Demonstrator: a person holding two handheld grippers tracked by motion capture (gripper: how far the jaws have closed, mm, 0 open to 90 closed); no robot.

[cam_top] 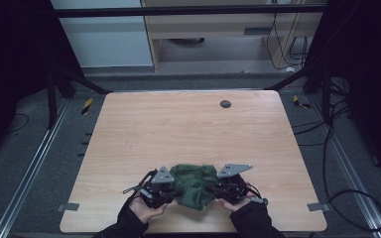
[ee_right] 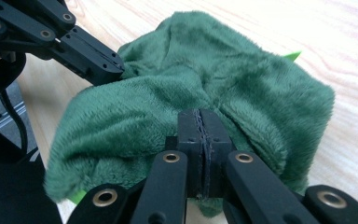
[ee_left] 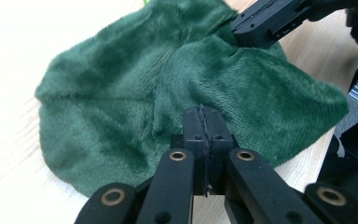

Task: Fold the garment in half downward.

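A crumpled dark green plush cloth lies on the wooden table near its front edge, between my two grippers. My left gripper meets the cloth's left side and my right gripper its right side. In the left gripper view the jaws are pressed together at the near edge of the cloth, and the right gripper pinches a fold at the far side. In the right gripper view the jaws are shut low against the cloth, with the left gripper biting its far edge.
A small black round cap sits in the table near the back edge. A light green tag pokes out from the cloth. Cables run along the floor at the right, and dark frame legs stand at the back corners.
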